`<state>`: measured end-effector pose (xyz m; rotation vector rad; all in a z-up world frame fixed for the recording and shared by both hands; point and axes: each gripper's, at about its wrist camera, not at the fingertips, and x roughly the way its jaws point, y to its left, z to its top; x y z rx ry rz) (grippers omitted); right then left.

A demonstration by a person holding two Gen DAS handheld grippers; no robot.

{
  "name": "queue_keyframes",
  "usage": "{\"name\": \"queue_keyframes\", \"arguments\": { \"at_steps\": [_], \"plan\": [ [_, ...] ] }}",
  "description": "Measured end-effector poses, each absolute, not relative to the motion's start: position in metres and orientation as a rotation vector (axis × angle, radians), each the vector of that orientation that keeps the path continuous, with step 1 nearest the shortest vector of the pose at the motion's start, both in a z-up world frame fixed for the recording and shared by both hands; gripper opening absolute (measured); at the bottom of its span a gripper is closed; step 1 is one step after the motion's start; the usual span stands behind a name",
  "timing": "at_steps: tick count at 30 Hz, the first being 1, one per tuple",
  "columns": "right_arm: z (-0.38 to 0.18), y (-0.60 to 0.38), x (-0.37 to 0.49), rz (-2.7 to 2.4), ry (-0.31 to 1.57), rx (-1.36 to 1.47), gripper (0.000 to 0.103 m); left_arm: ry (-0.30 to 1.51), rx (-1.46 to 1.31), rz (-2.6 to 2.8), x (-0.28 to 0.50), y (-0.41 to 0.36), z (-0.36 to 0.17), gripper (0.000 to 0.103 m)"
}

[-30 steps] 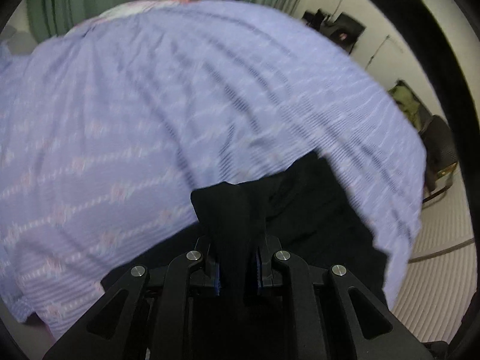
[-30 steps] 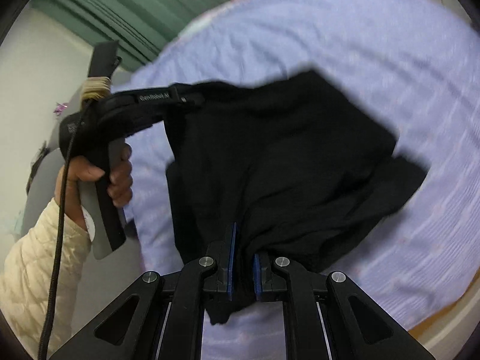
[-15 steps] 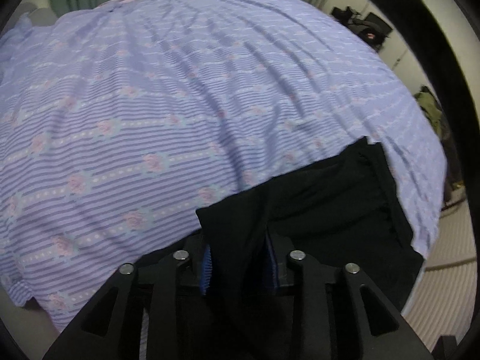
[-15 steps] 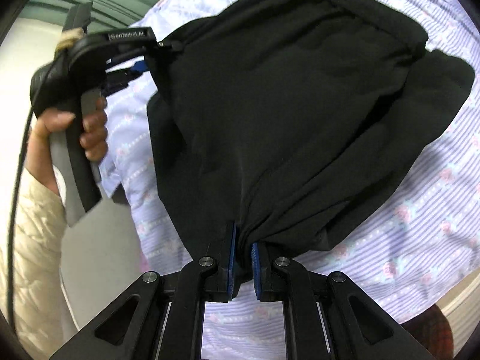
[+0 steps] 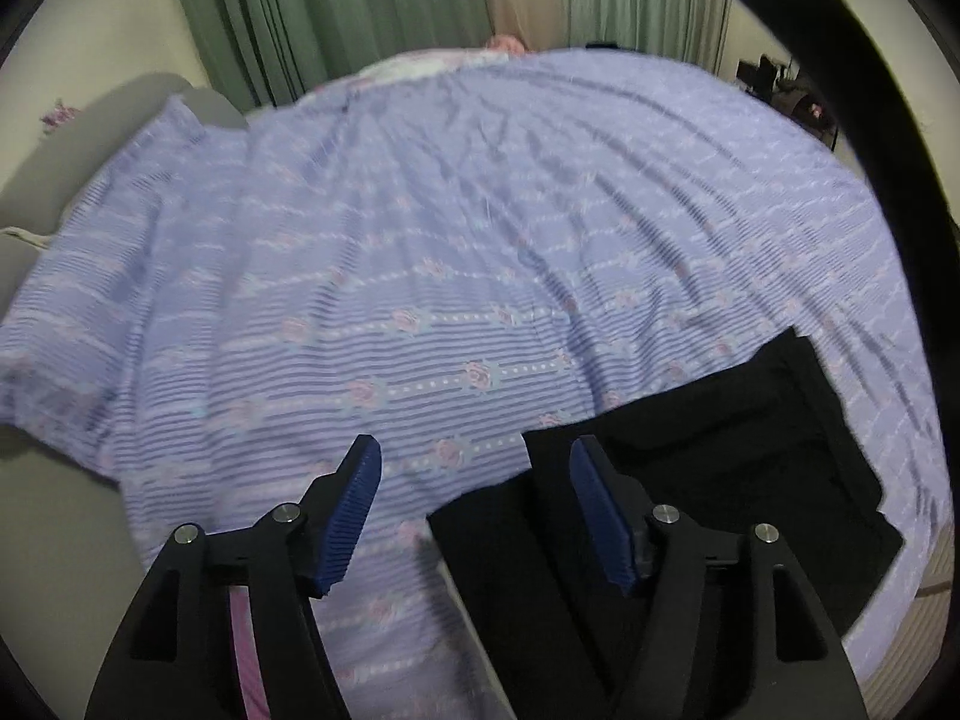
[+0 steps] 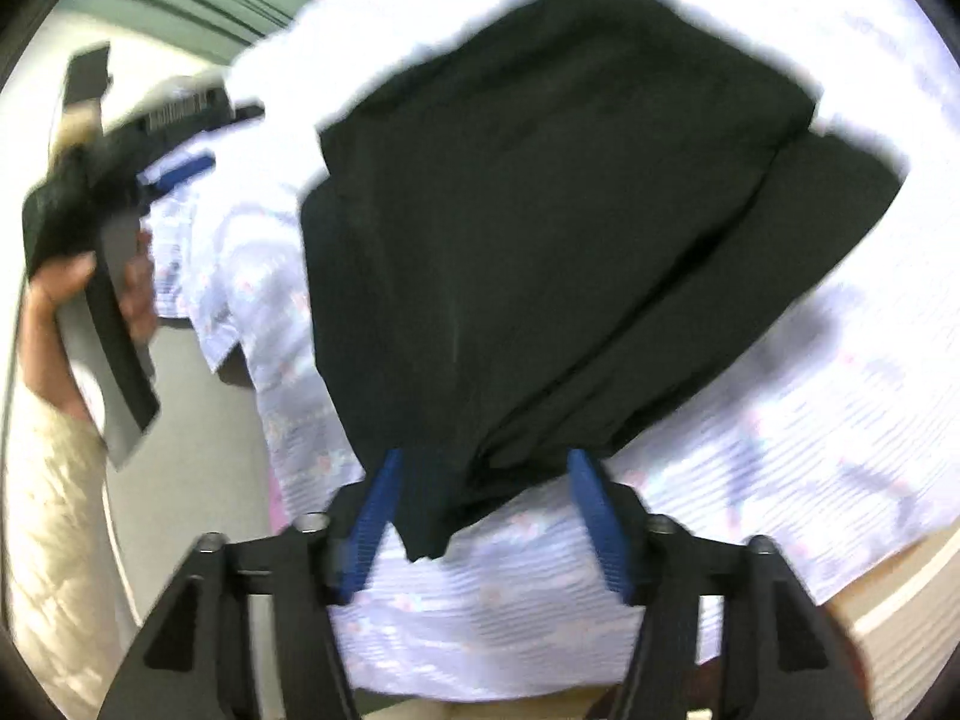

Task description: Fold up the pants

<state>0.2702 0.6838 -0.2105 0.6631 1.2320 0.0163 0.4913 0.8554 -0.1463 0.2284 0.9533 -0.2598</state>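
Fingers (image 6: pixel 585 501) astride pants (image 6: pixel 540 210) corner

Black pants (image 6: pixel 540 228) on lavender sheet (image 5: pixel 420 252) with darker stripes, white dotted lines and pink roses; green curtains (image 5: pixel 336 6); cream quilted sleeve (image 6: pixel 54 516); black gripper (image 5: pixel 474 492) with blue ribbed pads (image 5: pixel 354 516).

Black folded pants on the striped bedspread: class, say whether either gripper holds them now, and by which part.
Neither. Both sets of jaws are opening. The left gripper is clear of the black folded pants; a corner lies loose inside the right gripper.
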Motion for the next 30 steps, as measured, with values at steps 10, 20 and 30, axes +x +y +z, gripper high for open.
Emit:
{"name": "queue_keyframes", "arguments": {
  "at_steps": [10, 20, 30],
  "plan": [
    [-0.096, 0.587, 0.226, -0.033, 0.927, 0.335, 0.088, 0.820, 0.164, -0.289, 0.362, 0.829, -0.057, 0.092],
    [-0.023, 0.452, 0.155, 0.005, 0.772, 0.179, 0.092, 0.765, 0.033, -0.208, 0.227, 0.703, -0.010, 0.098],
    [0.016, 0.333, 0.108, 0.119, 0.704, 0.093, 0.093, 0.698, 0.045, -0.130, 0.144, 0.564, 0.021, 0.103]
  ]
}}
